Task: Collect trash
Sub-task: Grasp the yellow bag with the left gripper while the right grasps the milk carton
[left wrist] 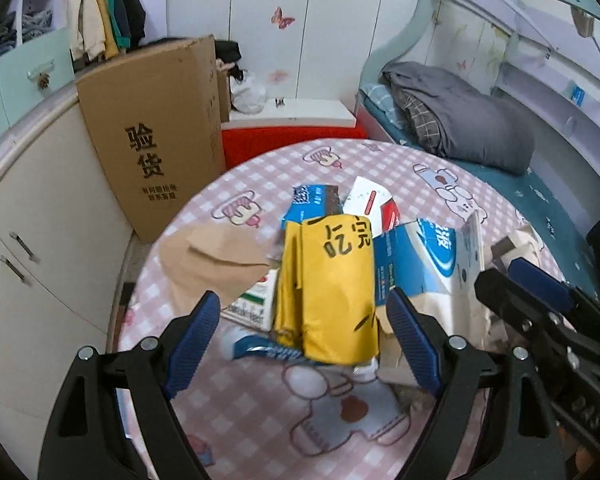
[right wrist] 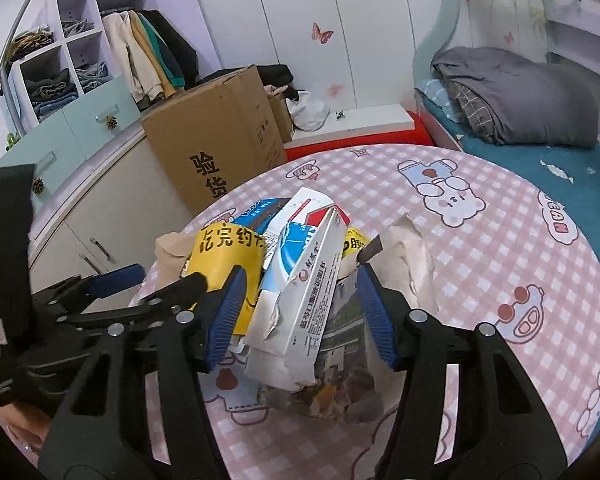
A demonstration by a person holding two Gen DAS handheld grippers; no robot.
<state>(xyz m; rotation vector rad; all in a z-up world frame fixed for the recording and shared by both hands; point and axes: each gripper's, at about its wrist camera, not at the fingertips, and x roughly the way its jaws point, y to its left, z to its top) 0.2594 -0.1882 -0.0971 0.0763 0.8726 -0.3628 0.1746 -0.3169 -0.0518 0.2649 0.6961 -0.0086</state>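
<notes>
Several pieces of trash (right wrist: 300,280) lie heaped mid-frame on the checked tabletop (right wrist: 480,280), none collected yet. Right tool (right wrist: 300,316) half-open around a torn white box (right wrist: 304,304), not clearly gripping; left tool (left wrist: 304,336) wide open, empty.

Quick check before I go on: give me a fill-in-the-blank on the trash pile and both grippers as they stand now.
1. The trash pile lies on a round table covered with a pink ____ cloth.
2. The left gripper frames a crumpled ____ bag with black writing.
3. The torn white and blue carton sits between the ____ gripper's fingers.
4. Left of the table stands a tall cardboard ____.

Missing words: checked; yellow; right; box
</notes>
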